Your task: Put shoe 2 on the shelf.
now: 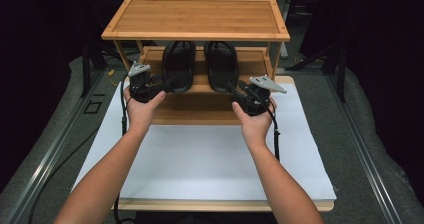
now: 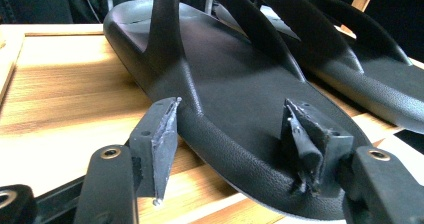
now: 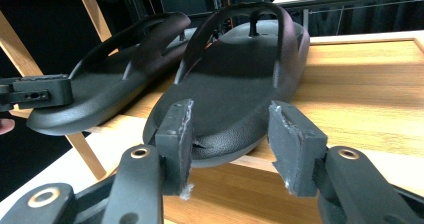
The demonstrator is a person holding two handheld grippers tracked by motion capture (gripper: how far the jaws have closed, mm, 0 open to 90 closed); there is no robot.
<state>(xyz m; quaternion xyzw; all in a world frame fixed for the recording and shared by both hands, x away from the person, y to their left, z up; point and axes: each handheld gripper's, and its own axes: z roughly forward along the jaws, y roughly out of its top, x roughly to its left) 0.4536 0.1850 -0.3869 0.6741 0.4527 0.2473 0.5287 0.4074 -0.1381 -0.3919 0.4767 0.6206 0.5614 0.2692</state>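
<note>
Both claws were up at the middle shelf of the rack (image 1: 196,16), one per sandal.

Left claw (image 2: 230,149): jaws spread wide and not pinching anything. The heel end of the left sandal (image 2: 235,89) sat right between them. The left pad (image 2: 162,141) was just off the sandal's side edge, and the right pad (image 2: 305,144) hung over the footbed near the heel rim; I couldn't tell if it was touching. So released, with the sandal in the gap. Beyond the pads the sandal ran away from the claw along the shelf (image 2: 65,94), strap arching up at the far end. The other sandal lay just past it on the right.

Right claw (image 3: 232,144): same deal, jaws apart with pads on either side of the heel of the right sandal (image 3: 235,84), which stuck out a bit over the shelf edge. There were visible gaps at both pads, so nothing was gripped. Past it the sandal stretched back toward the toe post, and the left sandal was beside it on that claw's left.

From the high view, the left hand (image 1: 142,106) and right hand (image 1: 255,119) held the claws level at the shelf front, above the white sheet (image 1: 210,159) on the table.
</note>
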